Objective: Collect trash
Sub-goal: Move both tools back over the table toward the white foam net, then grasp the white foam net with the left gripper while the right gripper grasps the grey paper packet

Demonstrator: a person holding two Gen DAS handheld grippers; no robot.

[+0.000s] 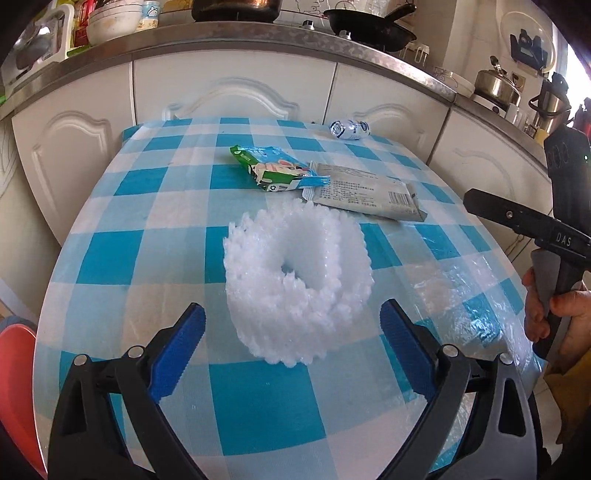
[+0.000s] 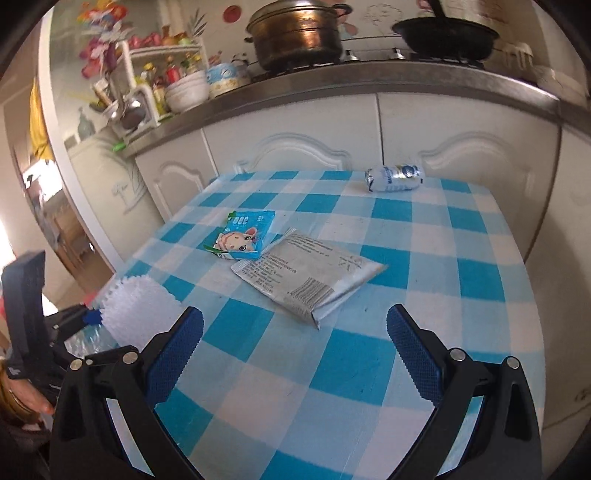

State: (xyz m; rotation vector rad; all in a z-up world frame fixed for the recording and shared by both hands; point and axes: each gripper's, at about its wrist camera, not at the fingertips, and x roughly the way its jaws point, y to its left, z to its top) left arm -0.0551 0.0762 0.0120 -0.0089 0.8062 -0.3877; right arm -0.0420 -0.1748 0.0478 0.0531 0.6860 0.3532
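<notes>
Hovering low over the blue-and-white checked tablecloth (image 1: 258,406), the left gripper (image 1: 291,332) has its blue-padded jaws spread wide w/ nothing between them; the white ring-shaped foam netting (image 1: 295,280) lies flat on the cloth just ahead at 12 o'clock, apart from both pads. Beyond it, approx. 12 o'clock, sits the green-and-blue cartoon-printed snack wrapper (image 1: 275,170), its edge touching or overlapping the flat silver-grey foil sachet w/ barcode (image 1: 365,195) at 1 o'clock. The crumpled white-and-blue small plastic bottle (image 1: 349,129) lies on its side near the far table edge, well apart from the rest. Right gripper (image 2: 295,350) also wide open, empty, over bare cloth; the sachet lies at its 12 o'clock, the foam netting at 9 o'clock. Background: white kitchen cabinets (image 1: 236,92), metal stockpot (image 2: 299,33) and black wok (image 2: 447,35) on the counter.
</notes>
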